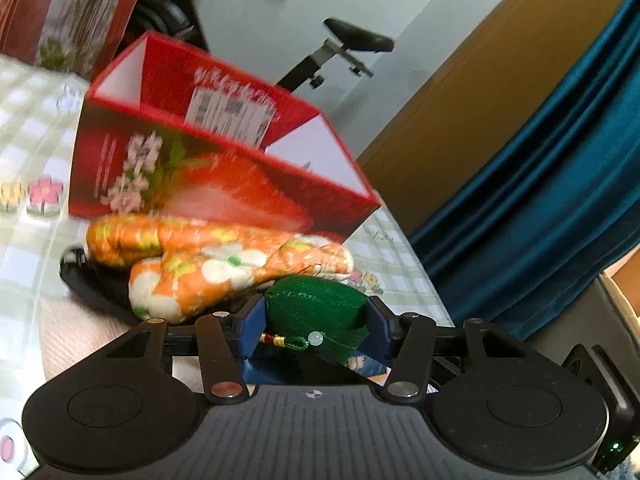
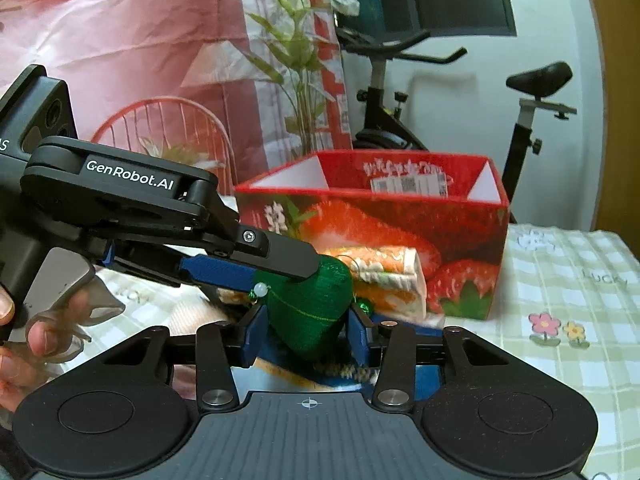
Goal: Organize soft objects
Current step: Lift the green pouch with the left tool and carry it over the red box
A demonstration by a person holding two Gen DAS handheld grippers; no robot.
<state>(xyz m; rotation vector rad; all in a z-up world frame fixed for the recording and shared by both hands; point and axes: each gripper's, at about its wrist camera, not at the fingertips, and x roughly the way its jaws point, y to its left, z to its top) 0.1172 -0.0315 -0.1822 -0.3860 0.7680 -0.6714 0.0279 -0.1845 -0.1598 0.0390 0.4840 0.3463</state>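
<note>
A green woven pouch (image 1: 316, 308) with a tassel and a white bead is held between my left gripper's (image 1: 316, 314) blue pads. In the right wrist view the same pouch (image 2: 308, 316) sits between my right gripper's (image 2: 306, 328) blue pads, and the left gripper (image 2: 280, 256) reaches in from the left and clamps its top. Both grippers are shut on it. An orange floral soft toy (image 1: 208, 264) lies on the table just beyond, in front of an open red strawberry box (image 1: 224, 160), which also shows in the right wrist view (image 2: 376, 236).
A checked tablecloth with flower prints (image 2: 560, 320) covers the table. A black item (image 1: 84, 276) lies under the floral toy. An exercise bike (image 2: 400, 112), a pink chair (image 2: 168, 132) and a teal curtain (image 1: 540, 180) stand behind the table.
</note>
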